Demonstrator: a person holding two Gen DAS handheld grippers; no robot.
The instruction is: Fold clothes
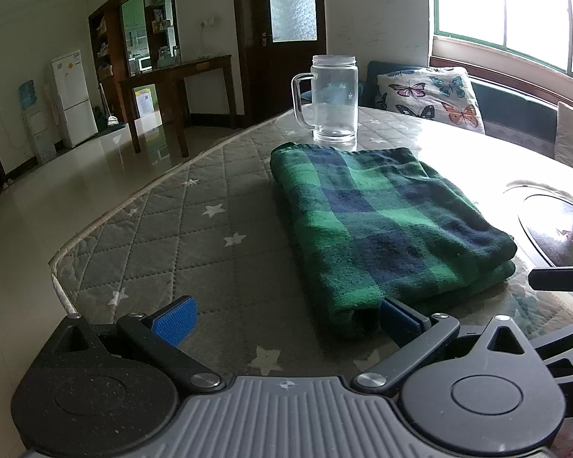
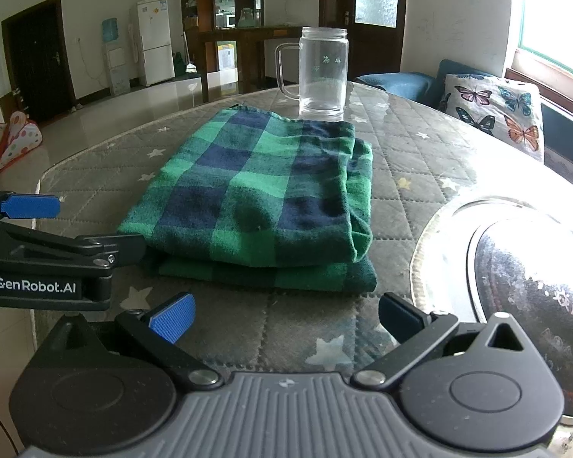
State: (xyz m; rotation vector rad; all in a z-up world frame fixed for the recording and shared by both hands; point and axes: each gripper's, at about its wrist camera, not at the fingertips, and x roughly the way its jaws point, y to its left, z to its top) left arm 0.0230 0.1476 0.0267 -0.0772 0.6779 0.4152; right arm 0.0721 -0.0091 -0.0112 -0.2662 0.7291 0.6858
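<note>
A green and navy plaid cloth [image 1: 389, 225] lies folded in a thick rectangle on the quilted grey table cover [image 1: 179, 236]. It also shows in the right wrist view [image 2: 263, 198]. My left gripper [image 1: 286, 318] is open and empty, with its right finger at the cloth's near left corner. My right gripper [image 2: 284, 315] is open and empty, just in front of the cloth's near edge. The left gripper [image 2: 80, 225] shows in the right wrist view, at the cloth's left corner.
An empty glass mug [image 1: 330, 97] stands right behind the cloth, also in the right wrist view [image 2: 321, 72]. A shiny round turntable [image 2: 515, 267] lies to the right. The table edge [image 1: 107, 221] curves at left. A butterfly cushion [image 1: 431, 93] sits beyond.
</note>
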